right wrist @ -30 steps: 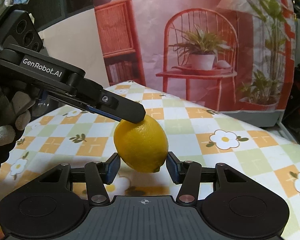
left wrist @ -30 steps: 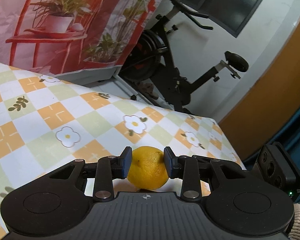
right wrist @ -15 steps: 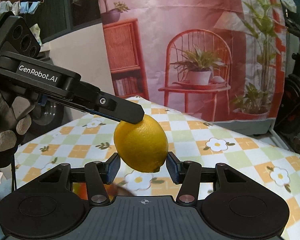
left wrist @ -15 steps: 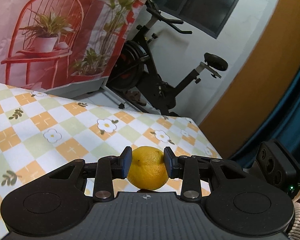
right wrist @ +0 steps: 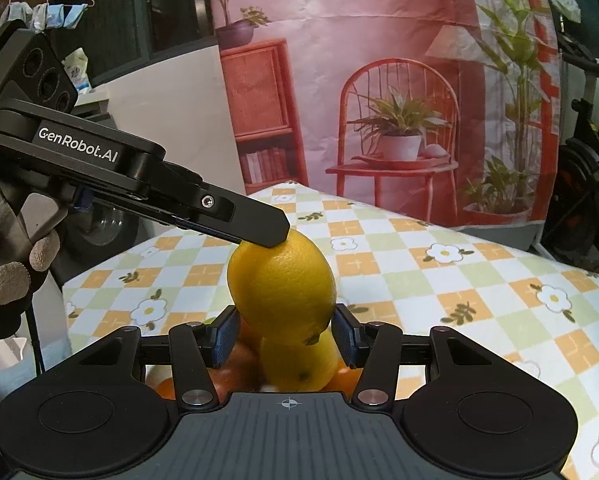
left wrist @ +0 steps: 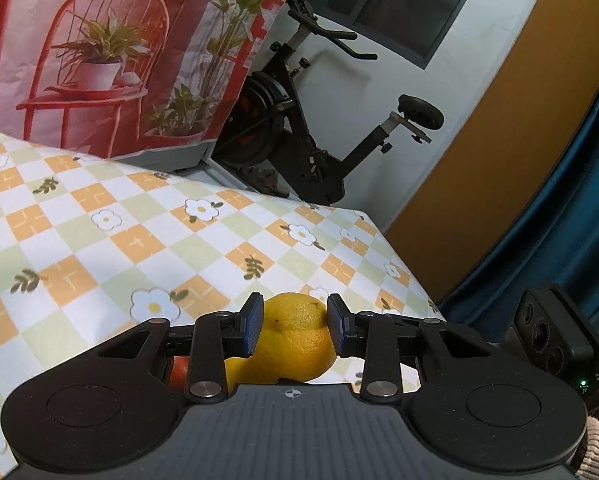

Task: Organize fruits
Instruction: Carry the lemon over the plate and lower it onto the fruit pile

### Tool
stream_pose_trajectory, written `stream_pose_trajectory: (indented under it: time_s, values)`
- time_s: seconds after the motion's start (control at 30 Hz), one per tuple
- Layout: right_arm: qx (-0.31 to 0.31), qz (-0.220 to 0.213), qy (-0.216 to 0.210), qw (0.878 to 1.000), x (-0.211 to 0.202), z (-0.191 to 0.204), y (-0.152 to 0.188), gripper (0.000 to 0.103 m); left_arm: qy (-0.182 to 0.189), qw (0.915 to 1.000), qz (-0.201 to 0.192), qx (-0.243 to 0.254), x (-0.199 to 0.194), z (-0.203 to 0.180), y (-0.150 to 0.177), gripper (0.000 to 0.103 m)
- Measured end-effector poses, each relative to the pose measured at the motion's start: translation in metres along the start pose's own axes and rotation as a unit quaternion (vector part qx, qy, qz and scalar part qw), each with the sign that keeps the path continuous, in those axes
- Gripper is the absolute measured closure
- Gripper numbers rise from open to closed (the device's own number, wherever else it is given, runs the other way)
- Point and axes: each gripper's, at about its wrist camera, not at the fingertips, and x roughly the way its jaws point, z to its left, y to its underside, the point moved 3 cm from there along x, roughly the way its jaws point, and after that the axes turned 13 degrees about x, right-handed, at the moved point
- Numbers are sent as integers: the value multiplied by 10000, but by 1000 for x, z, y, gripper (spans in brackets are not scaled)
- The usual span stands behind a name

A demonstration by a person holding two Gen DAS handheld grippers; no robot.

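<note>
My left gripper [left wrist: 295, 326] is shut on a yellow lemon [left wrist: 293, 340], which it holds in the air above the checked tablecloth [left wrist: 139, 240]. In the right wrist view the same lemon [right wrist: 281, 284] hangs from the left gripper's fingers [right wrist: 255, 226], just above a pile of fruit: a second lemon [right wrist: 299, 364] and oranges [right wrist: 227, 376]. My right gripper [right wrist: 285, 338] is open, its blue pads on either side of the held lemon's lower end without touching it. In the left wrist view another yellow fruit [left wrist: 235, 370] and a red one [left wrist: 178, 372] show below the fingers.
The table's far edge and right corner [left wrist: 363, 216] are near. Beyond it stand an exercise bike [left wrist: 299, 152] and a printed backdrop with a red chair [right wrist: 399, 132]. A blue curtain [left wrist: 559, 220] hangs at the right.
Both grippers have risen together with the lemon; more of the table shows, and the pile of fruit has come into view beneath the held lemon.
</note>
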Motion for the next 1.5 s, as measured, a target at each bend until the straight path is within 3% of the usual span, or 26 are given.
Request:
stream_pose_trajectory:
  time_s: [0.33,0.73,1.1,1.5]
  values:
    - [16,224,162,9996,-11,18,31,56,190,9995,192,-170,-7,-2,28,66]
    - [139,399,201,9989,-7,15,43,56,196,9990,383,-132,0,-2,39,66]
    - [-25,369,121,9992,5,25,30,56,79,9995,226,-224,-13,11,33,66]
    - [-220,638,166,9976,30,39,21,56,-55,9987,224,-464,-12,29,36,67]
